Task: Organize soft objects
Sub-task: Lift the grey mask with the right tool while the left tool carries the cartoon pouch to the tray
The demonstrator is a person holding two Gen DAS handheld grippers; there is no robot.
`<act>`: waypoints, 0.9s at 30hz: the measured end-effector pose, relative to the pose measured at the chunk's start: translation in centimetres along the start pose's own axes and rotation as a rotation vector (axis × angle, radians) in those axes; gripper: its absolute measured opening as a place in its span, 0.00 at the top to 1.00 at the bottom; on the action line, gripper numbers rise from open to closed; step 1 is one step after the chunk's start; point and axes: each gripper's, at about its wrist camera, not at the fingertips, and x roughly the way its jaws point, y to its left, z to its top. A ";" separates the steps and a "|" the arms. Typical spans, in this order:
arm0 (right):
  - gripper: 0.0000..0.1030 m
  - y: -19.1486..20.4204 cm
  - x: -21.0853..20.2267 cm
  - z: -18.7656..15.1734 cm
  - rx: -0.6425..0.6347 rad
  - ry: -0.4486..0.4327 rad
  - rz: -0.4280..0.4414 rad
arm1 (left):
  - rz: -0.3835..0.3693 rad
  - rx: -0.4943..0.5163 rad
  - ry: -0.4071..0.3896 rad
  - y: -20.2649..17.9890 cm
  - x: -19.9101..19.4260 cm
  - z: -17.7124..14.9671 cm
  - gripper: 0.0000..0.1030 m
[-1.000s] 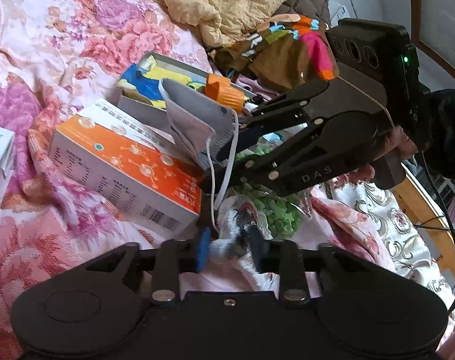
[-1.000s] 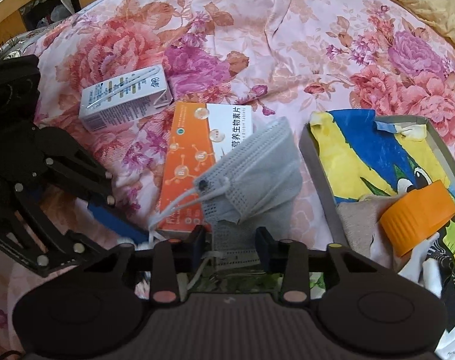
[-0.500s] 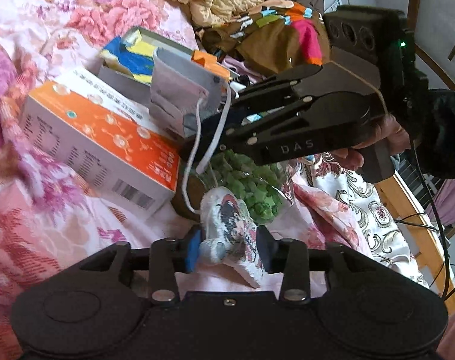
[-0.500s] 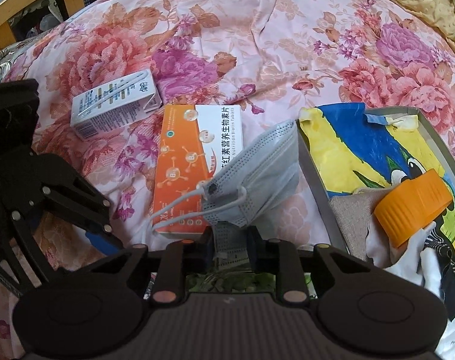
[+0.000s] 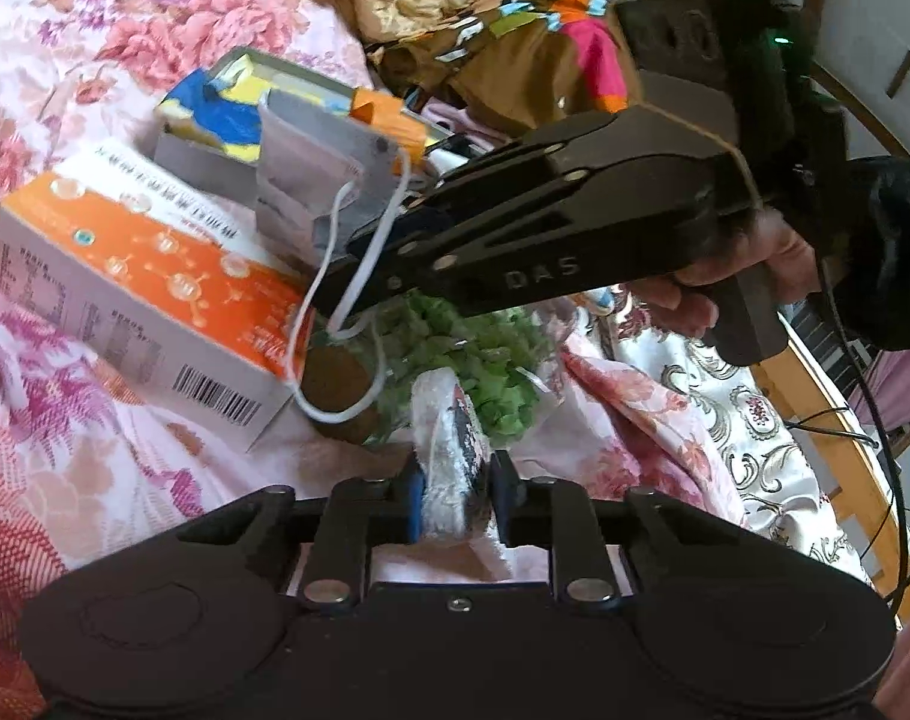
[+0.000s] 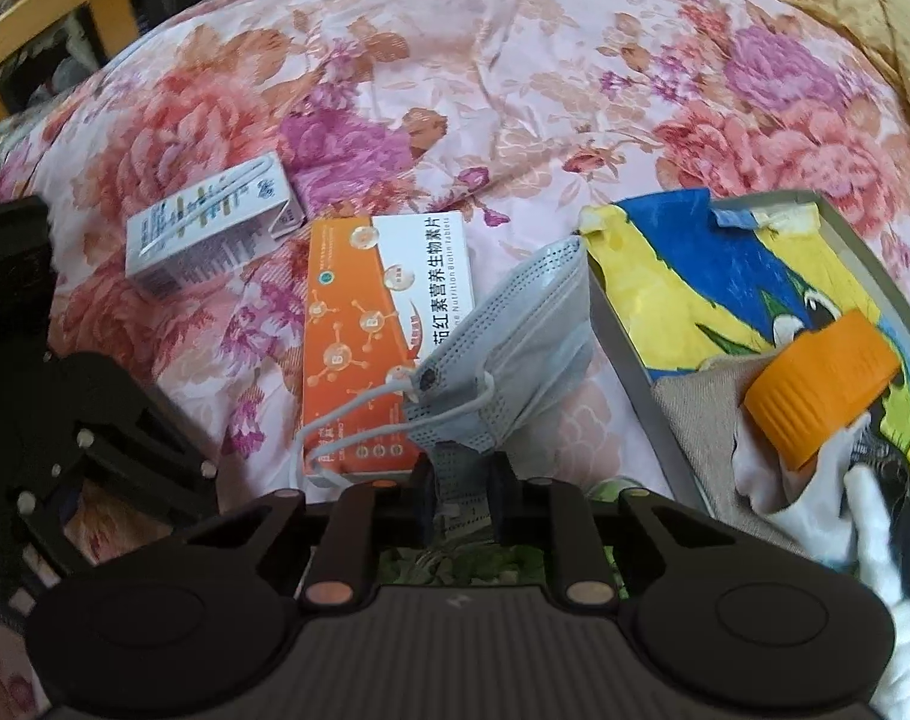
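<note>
A grey face mask leans over an orange box on the flowered bedspread. My right gripper has the mask's lower edge between its closing jaws, and the pads press on it. The mask hangs from that gripper with its white ear loops dangling. My left gripper is closing on a white printed cloth, which stands upright, squeezed between the pads. A grey tray at the right holds a blue and yellow cloth, a beige cloth and a white and black cloth.
A white box lies left of the orange box. An orange cap rests in the tray. A clear bag of green bits lies under the right gripper. Piled clothes and a yellow blanket are at the back, a wooden bed rail at the right.
The left jaws widened, then narrowed on the white cloth, which now stands taller between them. The right jaws drew together on the mask's edge. The left view swung a little.
</note>
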 end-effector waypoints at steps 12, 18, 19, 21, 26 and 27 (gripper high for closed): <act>0.95 0.7 -0.5 0.2 0.015 -0.053 -0.117 | 0.033 0.023 -0.028 -0.8 -0.8 0.6 0.86; 0.96 1.1 -0.4 0.6 0.000 -0.063 -0.166 | 0.042 0.022 -0.038 -0.9 -1.1 0.9 0.87; 0.96 1.0 -0.3 0.6 0.000 -0.058 -0.174 | 0.045 0.022 -0.043 -1.0 -1.2 0.9 0.87; 0.96 1.0 -0.2 0.8 -0.005 -0.060 -0.197 | 0.046 0.018 -0.046 -1.0 -1.2 1.0 0.87; 0.91 0.9 0.4 1.6 -0.007 -0.061 -0.229 | 0.050 0.007 -0.043 -0.8 -1.2 0.9 0.87; 0.89 0.9 0.5 1.7 -0.007 -0.061 -0.230 | 0.051 0.005 -0.043 -0.8 -1.2 0.9 0.87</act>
